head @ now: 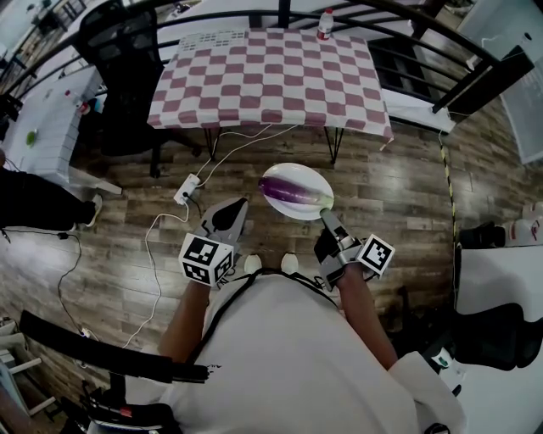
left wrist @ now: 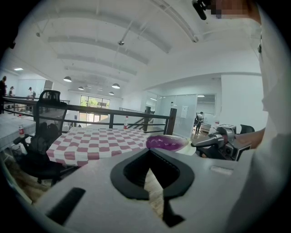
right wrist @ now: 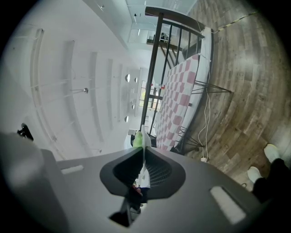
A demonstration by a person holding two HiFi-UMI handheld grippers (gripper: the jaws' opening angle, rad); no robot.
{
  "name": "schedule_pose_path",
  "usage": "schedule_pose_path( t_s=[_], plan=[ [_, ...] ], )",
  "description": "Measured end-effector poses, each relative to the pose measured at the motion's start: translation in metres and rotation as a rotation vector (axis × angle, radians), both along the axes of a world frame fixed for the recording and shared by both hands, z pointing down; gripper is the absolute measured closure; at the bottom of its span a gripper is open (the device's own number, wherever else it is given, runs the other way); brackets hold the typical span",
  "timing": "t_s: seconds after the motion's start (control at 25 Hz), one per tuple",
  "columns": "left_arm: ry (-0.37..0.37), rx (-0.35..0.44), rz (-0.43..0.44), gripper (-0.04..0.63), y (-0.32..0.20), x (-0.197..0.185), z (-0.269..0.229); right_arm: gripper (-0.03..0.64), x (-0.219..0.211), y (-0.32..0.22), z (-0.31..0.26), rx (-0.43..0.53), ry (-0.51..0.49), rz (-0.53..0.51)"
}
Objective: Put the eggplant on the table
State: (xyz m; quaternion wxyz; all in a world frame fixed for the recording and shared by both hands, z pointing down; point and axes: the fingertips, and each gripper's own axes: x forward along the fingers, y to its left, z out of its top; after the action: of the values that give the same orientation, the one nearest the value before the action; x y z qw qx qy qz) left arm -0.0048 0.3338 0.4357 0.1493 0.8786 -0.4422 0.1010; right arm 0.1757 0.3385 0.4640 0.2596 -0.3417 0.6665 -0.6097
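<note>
A purple eggplant (head: 294, 190) with a green stalk lies on a white plate (head: 276, 202) held in the air above the wooden floor. My right gripper (head: 325, 215) is shut on the plate's near rim; in the right gripper view the rim (right wrist: 143, 154) shows edge-on between the pads. My left gripper (head: 240, 204) hovers just left of the plate, shut with nothing in it. The left gripper view shows the eggplant (left wrist: 164, 142) and the right gripper (left wrist: 198, 143) close ahead. The table (head: 267, 76) with a red-and-white checked cloth stands further ahead.
A bottle (head: 325, 24) stands at the table's far edge. A black office chair (head: 127, 51) is left of the table, and a dark railing (head: 407, 13) curves behind it. A power strip (head: 187, 188) with white cables lies on the floor. White desks flank both sides.
</note>
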Motion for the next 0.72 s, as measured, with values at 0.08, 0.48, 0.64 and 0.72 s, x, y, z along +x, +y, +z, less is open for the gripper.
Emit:
schedule_pose_path(
  t_s=[0.08,0.48,0.64,0.72],
  plan=[
    [-0.003,-0.001,-0.006,0.594,-0.002,0.011,0.0,0.592,0.011,-0.003,0.0,0.0,-0.008,-0.008],
    [-0.003,-0.008,-0.018,0.594,-0.004,0.034,0.008,0.592,0.033,-0.006,0.006,-0.01,-0.007,-0.017],
    [-0.012,-0.008,-0.027,0.594,-0.012,0.047,0.008,0.592,0.046,-0.015,0.007,-0.006,-0.007,-0.028],
    [-0.014,-0.008,-0.032,0.594,-0.017,0.052,0.009,0.592,0.05,-0.02,0.007,-0.004,-0.01,-0.035]
  ],
)
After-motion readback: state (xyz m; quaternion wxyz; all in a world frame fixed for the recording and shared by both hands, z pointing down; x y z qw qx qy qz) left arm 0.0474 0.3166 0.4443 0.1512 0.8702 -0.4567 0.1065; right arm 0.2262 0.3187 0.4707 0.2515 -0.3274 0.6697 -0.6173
